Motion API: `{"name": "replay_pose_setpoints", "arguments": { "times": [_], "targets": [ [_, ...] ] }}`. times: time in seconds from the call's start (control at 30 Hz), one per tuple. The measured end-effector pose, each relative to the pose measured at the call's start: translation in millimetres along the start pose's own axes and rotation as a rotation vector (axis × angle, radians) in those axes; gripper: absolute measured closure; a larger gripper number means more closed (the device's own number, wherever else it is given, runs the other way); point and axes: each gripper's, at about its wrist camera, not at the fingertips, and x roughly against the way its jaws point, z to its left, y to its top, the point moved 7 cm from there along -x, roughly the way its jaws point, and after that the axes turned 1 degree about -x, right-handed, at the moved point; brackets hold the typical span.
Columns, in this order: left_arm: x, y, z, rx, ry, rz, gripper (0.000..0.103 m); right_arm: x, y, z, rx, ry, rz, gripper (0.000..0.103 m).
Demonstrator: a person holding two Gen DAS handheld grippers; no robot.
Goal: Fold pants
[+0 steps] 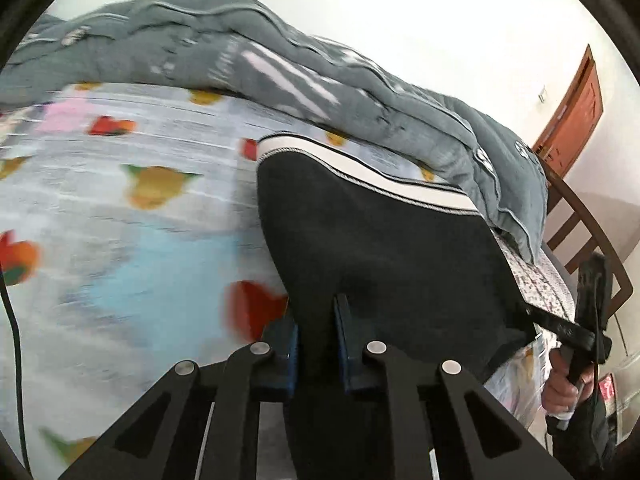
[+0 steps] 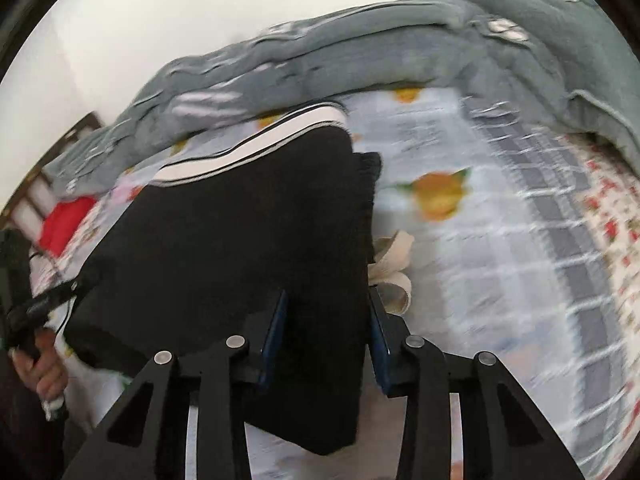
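The black pants [image 1: 380,232] with a white striped band [image 1: 360,176] hang lifted over the bed, folded into a thick layer. My left gripper [image 1: 316,328] is shut on their near edge, with black cloth pinched between the blue pads. In the right wrist view the pants [image 2: 240,220] fill the gap of my right gripper [image 2: 326,320], whose pads press on a thick fold. A cream drawstring [image 2: 394,264] dangles beside the right finger. Each view also shows the other gripper at its edge, held by a person's hand [image 1: 564,388] [image 2: 44,372].
A bed sheet [image 1: 140,220] printed with fruit lies under the pants. A bunched grey quilt [image 1: 240,52] runs along the far side against a white wall. A wooden bed frame [image 1: 580,216] and a brown door [image 1: 576,112] stand at the right. A black cable [image 1: 16,340] hangs left.
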Motion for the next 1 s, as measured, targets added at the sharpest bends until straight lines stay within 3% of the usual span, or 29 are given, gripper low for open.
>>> {"name": "replay_pose_setpoints", "arguments": {
  "times": [0.13,0.2,0.3,0.33,0.37,0.4,0.47,0.5,0.53,0.6,0.67,0.7,0.77,0.83,0.93,1.0],
  "targets": [
    [36,-14,37,-0.049,0.062,0.024,0.086,6,-18,52,0.099,0.091,0.018,0.066],
    [43,-19,46,-0.059,0.079,0.047,0.081,16,-7,64,0.13,0.072,-0.043,0.065],
    [55,-17,52,-0.107,0.132,0.013,0.073,15,23,69,0.129,0.037,-0.097,0.05],
    [59,-12,50,-0.111,0.123,-0.003,0.067,8,33,70,0.122,0.033,-0.092,0.05],
    [61,-9,49,-0.104,0.116,-0.016,0.046,-3,44,69,0.113,0.018,-0.08,0.05],
    [65,-5,47,-0.1,0.112,-0.036,0.034,-13,51,68,0.108,0.009,-0.064,0.05],
    [72,1,41,-0.12,0.11,-0.077,0.034,-38,59,71,0.105,0.003,-0.004,0.062],
    [72,3,37,-0.134,0.112,-0.082,0.034,-48,57,72,0.11,0.005,0.028,0.09],
    [72,5,35,-0.148,0.122,-0.086,0.034,-50,56,74,0.123,-0.002,0.027,0.092],
    [71,6,36,-0.157,0.138,-0.088,0.034,-32,58,77,0.145,0.042,-0.061,0.094],
    [69,7,39,-0.153,0.138,-0.086,0.034,-5,56,68,0.07,0.134,-0.149,0.094],
    [67,7,40,-0.146,0.135,-0.086,0.034,1,52,61,0.039,0.136,-0.167,0.094],
    [61,9,43,-0.135,0.119,-0.079,0.034,-10,35,48,0.027,0.05,-0.133,0.094],
    [55,10,39,-0.14,0.11,-0.063,0.034,-33,20,38,0.043,-0.025,-0.058,0.086],
    [53,4,23,-0.183,0.064,-0.066,0.034,-17,28,39,0.036,-0.051,-0.072,0.082],
    [52,-7,13,-0.231,0.052,-0.059,0.034,7,33,50,0.062,-0.076,-0.131,0.081]
  ]
}}
